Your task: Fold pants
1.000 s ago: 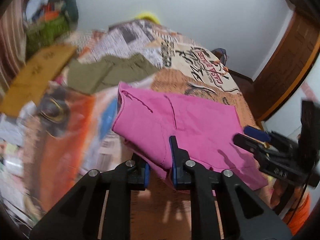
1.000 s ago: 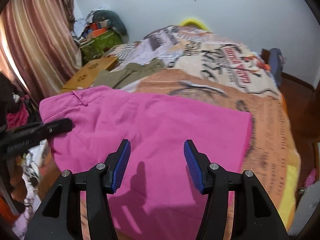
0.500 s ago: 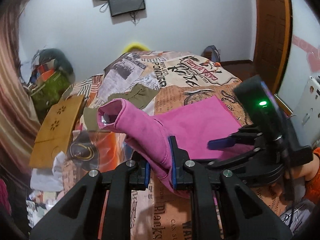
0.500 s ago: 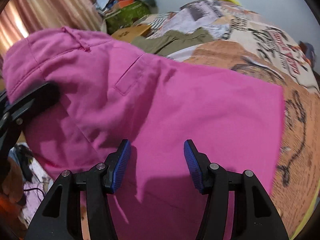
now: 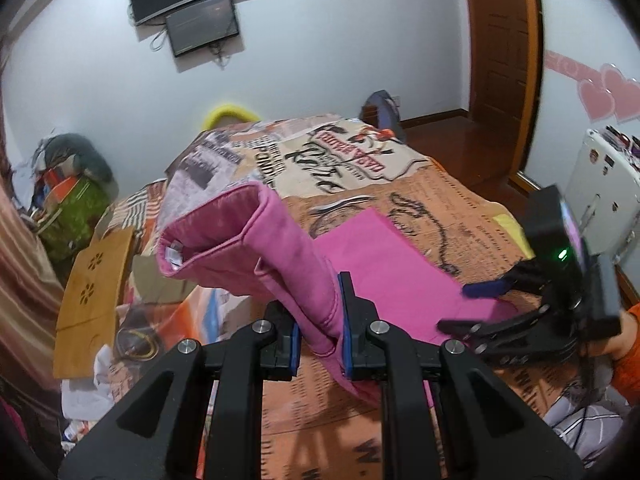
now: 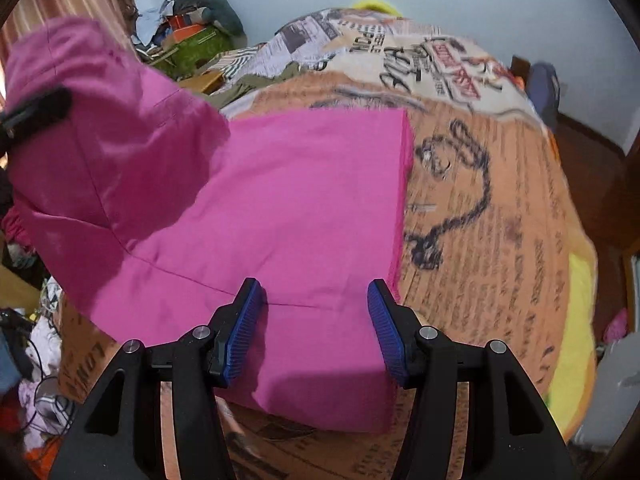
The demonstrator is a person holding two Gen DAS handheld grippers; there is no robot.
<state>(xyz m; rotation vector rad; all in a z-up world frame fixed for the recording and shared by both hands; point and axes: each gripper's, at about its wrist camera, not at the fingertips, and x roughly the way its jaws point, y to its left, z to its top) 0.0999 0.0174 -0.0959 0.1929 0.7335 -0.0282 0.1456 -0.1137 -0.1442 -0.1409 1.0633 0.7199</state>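
Black gripper (image 6: 314,320), blue pads (image 6: 240,328), orange sleeve (image 5: 626,368)

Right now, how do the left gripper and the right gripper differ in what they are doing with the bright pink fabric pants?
The left gripper is shut on a bunched fold of the bright pink fabric pants; the right gripper is open and grips nothing.

The left gripper holds its end of the pants raised off the newspaper-print bedspread, waistband gaping; the right gripper sits over the part lying flat.

Both have black arms and blue pads.

One pair of pink pants (image 6: 280,208), two tongs (image 5: 318,338) (image 6: 314,330), one bed (image 5: 452,216), two wall screens (image 5: 202,22), one wooden board (image 5: 94,280).
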